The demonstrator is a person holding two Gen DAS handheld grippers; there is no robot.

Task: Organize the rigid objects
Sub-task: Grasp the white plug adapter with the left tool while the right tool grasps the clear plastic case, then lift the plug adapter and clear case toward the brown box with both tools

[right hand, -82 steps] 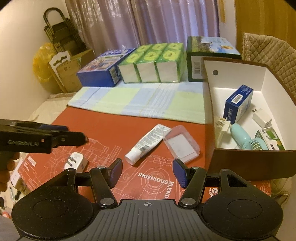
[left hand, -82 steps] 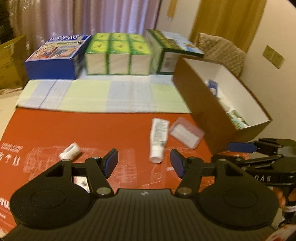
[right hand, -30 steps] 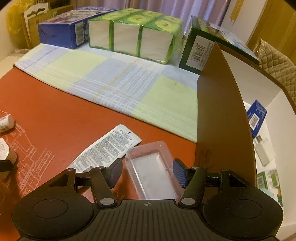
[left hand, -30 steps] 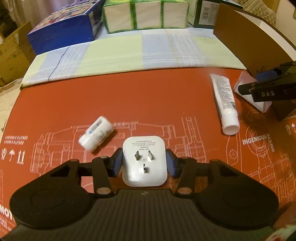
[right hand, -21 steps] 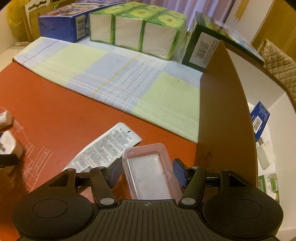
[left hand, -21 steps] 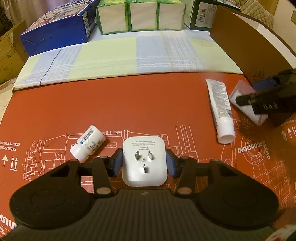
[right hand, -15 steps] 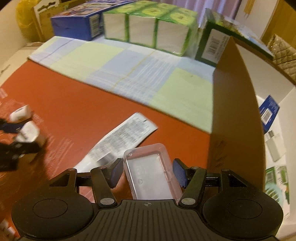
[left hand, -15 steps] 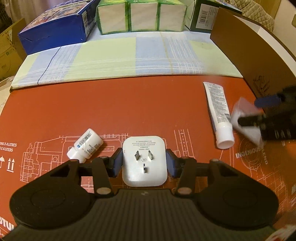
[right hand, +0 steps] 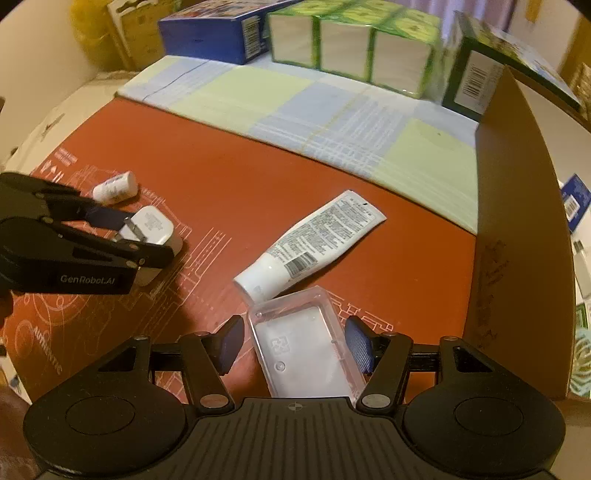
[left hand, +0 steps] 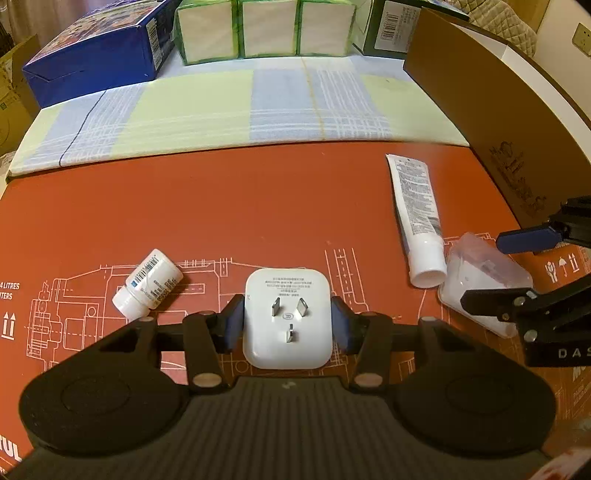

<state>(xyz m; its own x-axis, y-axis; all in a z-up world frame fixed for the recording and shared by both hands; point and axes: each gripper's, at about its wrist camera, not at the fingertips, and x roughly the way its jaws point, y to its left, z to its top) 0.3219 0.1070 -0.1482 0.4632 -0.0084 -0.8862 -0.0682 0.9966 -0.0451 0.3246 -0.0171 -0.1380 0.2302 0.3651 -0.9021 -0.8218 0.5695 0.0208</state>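
**Both grippers over small items on a red mat**

Closest to the left wrist camera, the left gripper (left hand: 287, 325) grips a white plug adapter (left hand: 287, 317) between its blue pads, one pad pressed on each side. The adapter is a rounded square block with three metal prongs facing up and fine grey print near its far edge.

Just to its left a small white pill bottle (left hand: 149, 284) lies on its side with a printed label.

The right gripper (right hand: 291, 343) has a clear plastic case (right hand: 306, 345) between its fingers. The case is shallow, rectangular and see-through, with a recycling mark moulded into it. It sits slightly askew; the right pad meets its edge, while a narrow gap shows at the left pad, so a firm grip cannot be confirmed.

Touching the case's far corner is the cap end of a white tube (right hand: 310, 245), lying flat with a barcode and dense black print.

Everything rests on an orange-red mat (left hand: 221, 206) printed with white technical line drawings. Beyond it lies a checked cloth (left hand: 229, 107) in pale green, blue and white. Along the cloth's far edge stand a blue box (left hand: 96, 51), a row of green-and-white packs (left hand: 266, 29) and a dark green box (right hand: 476, 77). To the right rises the brown wall of an open cardboard box (right hand: 517, 221), white inside, with a few small packages partly visible. A yellow bag (right hand: 92, 22) and cardboard sit in the far left corner.
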